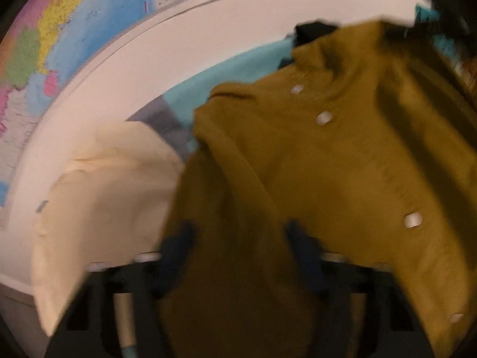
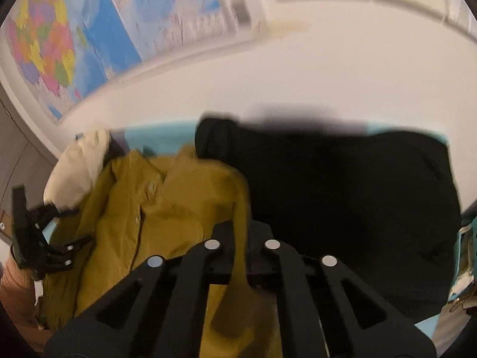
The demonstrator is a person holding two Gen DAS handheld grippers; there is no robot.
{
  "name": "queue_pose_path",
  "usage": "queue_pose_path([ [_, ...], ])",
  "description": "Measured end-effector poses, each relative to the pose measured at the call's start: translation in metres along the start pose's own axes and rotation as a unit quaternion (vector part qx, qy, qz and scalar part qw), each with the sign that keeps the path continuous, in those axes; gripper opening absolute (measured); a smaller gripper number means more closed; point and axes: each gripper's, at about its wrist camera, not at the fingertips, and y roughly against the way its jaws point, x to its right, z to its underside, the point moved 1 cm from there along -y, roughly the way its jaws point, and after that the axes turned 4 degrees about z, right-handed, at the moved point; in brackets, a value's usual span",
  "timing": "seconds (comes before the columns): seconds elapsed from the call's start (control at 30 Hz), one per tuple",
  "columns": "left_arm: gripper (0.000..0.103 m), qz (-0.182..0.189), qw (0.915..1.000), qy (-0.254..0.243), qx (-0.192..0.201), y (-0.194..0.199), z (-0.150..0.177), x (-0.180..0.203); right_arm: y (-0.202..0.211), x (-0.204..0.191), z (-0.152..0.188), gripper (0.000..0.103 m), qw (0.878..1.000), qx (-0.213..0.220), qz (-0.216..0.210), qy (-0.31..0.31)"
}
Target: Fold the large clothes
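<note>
A mustard button-up shirt (image 1: 328,164) with white buttons lies spread and rumpled on a teal surface (image 1: 238,68). In the left wrist view its cloth drapes between the blue fingers (image 1: 179,238) of my left gripper (image 1: 240,238), whose jaws stand apart and do not clearly pinch it. The picture is blurred. In the right wrist view my right gripper (image 2: 243,235) is shut on a fold at the right edge of the shirt (image 2: 167,208). The left gripper (image 2: 71,226) shows at the shirt's left edge.
A black garment (image 2: 342,194) lies right of the shirt, and a cream one (image 2: 80,164) at its far left. Coloured maps (image 2: 74,44) hang on the white wall behind. An orange sleeve (image 2: 15,292) shows at the lower left.
</note>
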Motion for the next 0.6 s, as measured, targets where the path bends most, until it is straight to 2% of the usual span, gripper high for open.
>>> queue_pose_path([
  [0.03, 0.002, -0.014, 0.9998, 0.013, 0.000, -0.004, -0.007, -0.006, 0.007, 0.001, -0.002, 0.001, 1.000, 0.011, -0.013, -0.006],
  [0.1, 0.002, 0.008, 0.9976, 0.066, 0.018, 0.010, -0.017, -0.029, 0.031, -0.008, -0.010, 0.001, 0.998, 0.052, -0.020, 0.013],
  [0.13, 0.002, 0.001, 0.9952, 0.085, 0.049, 0.025, -0.023, -0.041, 0.041, -0.010, -0.013, 0.001, 0.997, 0.068, -0.023, 0.019],
  [0.17, 0.001, -0.022, 0.9917, 0.099, 0.080, 0.041, -0.029, -0.053, 0.053, -0.010, -0.016, 0.001, 0.995, 0.091, -0.032, 0.017],
  [0.2, 0.001, -0.034, 0.9883, 0.110, 0.099, 0.053, -0.033, -0.063, 0.059, -0.007, -0.018, 0.001, 0.994, 0.106, -0.034, 0.012],
  [0.23, 0.001, -0.033, 0.9835, 0.132, 0.119, 0.065, -0.036, -0.077, 0.061, -0.001, -0.019, 0.001, 0.993, 0.114, -0.032, 0.007],
  [0.3, 0.003, -0.022, 0.9806, 0.152, 0.122, 0.066, -0.038, -0.093, 0.042, 0.016, -0.016, 0.001, 0.996, 0.090, -0.012, -0.017],
  [0.37, 0.006, -0.022, 0.9817, 0.163, 0.096, 0.050, -0.033, -0.101, 0.009, 0.029, -0.006, 0.006, 0.998, 0.041, 0.022, -0.038],
  [0.4, 0.017, -0.006, 0.9819, 0.169, 0.085, 0.040, -0.032, -0.102, -0.006, 0.036, 0.001, 0.006, 0.997, 0.022, 0.053, -0.052],
  [0.43, 0.021, 0.035, 0.9808, 0.178, 0.070, 0.032, -0.024, -0.102, -0.011, 0.038, 0.004, 0.009, 0.997, 0.016, 0.058, -0.055],
  [0.47, 0.028, 0.058, 0.9792, 0.182, 0.068, 0.030, -0.018, -0.100, -0.017, 0.042, 0.011, 0.017, 0.996, 0.010, 0.052, -0.069],
  [0.5, 0.043, 0.075, 0.9777, 0.183, 0.071, 0.032, -0.014, -0.098, -0.019, 0.045, 0.014, 0.026, 0.995, 0.006, 0.047, -0.085],
  [0.53, 0.053, 0.096, 0.9754, 0.182, 0.079, 0.036, -0.006, -0.093, -0.019, 0.047, 0.016, 0.040, 0.995, 0.005, 0.038, -0.096],
  [0.57, 0.068, 0.118, 0.9723, 0.182, 0.087, 0.040, 0.000, -0.090, -0.015, 0.045, 0.018, 0.046, 0.995, 0.010, 0.033, -0.094],
  [0.6, 0.070, 0.146, 0.9668, 0.185, 0.097, 0.048, 0.005, -0.087, -0.010, 0.043, 0.018, 0.048, 0.995, 0.015, 0.037, -0.087],
])
